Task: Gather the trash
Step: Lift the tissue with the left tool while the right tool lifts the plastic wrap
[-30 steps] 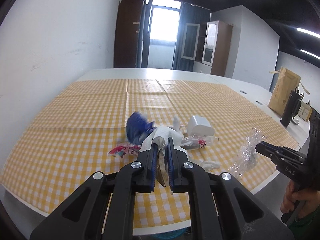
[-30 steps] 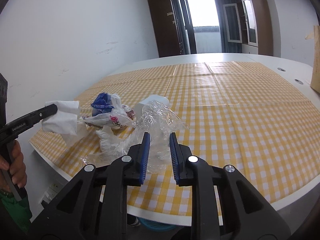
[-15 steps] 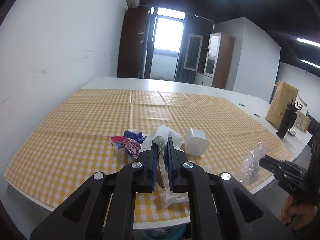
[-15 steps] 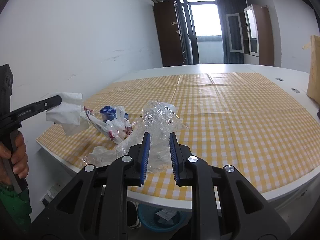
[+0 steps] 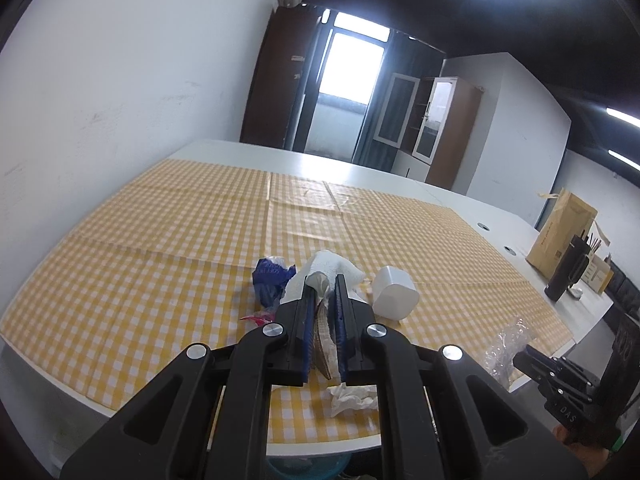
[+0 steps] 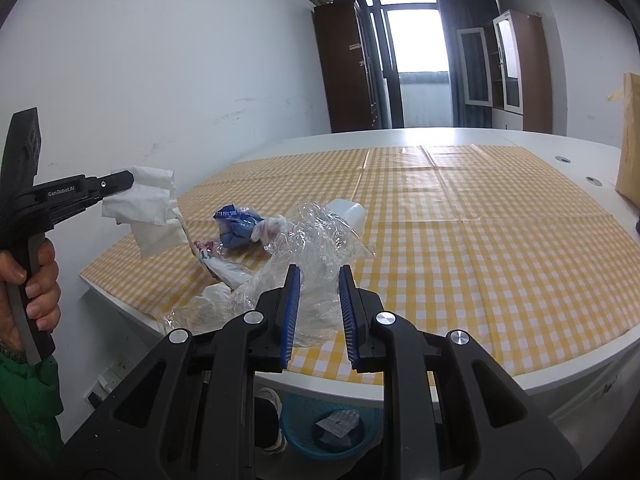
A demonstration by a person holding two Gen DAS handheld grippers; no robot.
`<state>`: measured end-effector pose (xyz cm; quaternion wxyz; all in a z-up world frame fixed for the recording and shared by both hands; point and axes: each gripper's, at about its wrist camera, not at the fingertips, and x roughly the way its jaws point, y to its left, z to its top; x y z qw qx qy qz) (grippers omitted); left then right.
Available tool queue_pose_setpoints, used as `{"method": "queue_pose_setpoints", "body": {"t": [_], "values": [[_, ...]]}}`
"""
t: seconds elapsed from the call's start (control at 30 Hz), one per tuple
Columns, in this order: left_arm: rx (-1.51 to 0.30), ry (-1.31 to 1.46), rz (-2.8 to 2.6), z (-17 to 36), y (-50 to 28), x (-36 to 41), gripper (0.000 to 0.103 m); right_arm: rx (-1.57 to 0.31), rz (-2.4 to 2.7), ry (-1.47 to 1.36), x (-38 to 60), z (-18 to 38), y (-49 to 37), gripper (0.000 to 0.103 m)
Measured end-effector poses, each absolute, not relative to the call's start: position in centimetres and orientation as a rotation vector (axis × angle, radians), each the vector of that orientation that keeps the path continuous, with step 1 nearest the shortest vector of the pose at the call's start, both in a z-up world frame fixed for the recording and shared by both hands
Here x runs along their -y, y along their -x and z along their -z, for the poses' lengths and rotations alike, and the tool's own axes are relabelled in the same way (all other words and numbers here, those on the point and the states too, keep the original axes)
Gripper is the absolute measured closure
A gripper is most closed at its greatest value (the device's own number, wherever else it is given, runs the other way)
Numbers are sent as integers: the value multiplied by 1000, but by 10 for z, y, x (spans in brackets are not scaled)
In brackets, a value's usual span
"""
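Both grippers have pulled back and up from the table since a second ago, so its near edge and a basin on the floor now show below the right one; the trash has kept its place. Left wrist view: the left gripper (image 5: 323, 280) has its jaws nearly closed, pinching a white tissue (image 5: 326, 266) and a brown scrap (image 5: 322, 344) hanging between the pads, lifted clear of the yellow checked cloth (image 5: 160, 260). At 11 o'clock of the fingertips a blue wrapper (image 5: 270, 280) lies on the cloth, with a red wrapper (image 5: 256, 317) just below it, at 9 o'clock of the jaws. At 3 o'clock a white cup (image 5: 394, 296) lies on its side. A crumpled white wad (image 5: 352, 398) sits near the table edge at 6 o'clock, under the gripper. At 4 o'clock the right gripper (image 5: 524, 354) holds clear plastic (image 5: 506, 346). Right wrist view: the right gripper (image 6: 318, 276) has its jaws narrowly apart, closed on the clear plastic (image 6: 316, 248), which bunches up from between the blue pads and trails toward 8 o'clock. At 10 o'clock the left gripper (image 6: 130, 178), gripped by a hand (image 6: 32, 280), holds the tissue (image 6: 140, 208) in the air off the table's corner. The blue wrapper (image 6: 234, 226) lies at 11 o'clock on the cloth (image 6: 480, 248), the cup (image 6: 350, 210) at 12 o'clock behind the plastic. At 6 o'clock, on the floor under the table edge, a blue basin (image 6: 328, 430) holds some paper
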<state>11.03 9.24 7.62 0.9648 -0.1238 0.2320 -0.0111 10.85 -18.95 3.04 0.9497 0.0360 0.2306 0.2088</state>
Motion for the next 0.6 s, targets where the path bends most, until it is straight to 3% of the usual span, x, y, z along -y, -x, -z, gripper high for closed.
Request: {"method": "queue_pose_setpoints", "body": {"t": [0.1, 0.2, 0.3, 0.37, 0.6], "values": [[-493, 282, 8, -65, -113, -101, 92, -472, -424, -78, 190, -29, -109, 84], [-515, 310, 0, -52, -114, -110, 82, -482, -423, -81, 189, -26, -111, 84], [-535, 318, -12, -41, -115, -116, 82, -494, -424, -81, 186, -21, -113, 84], [-544, 323, -15, -36, -115, -120, 87, -498, -426, -81, 185, -20, -114, 84], [-575, 340, -23, -22, -109, -132, 87, -509, -426, -81, 184, -13, -112, 84]]}}
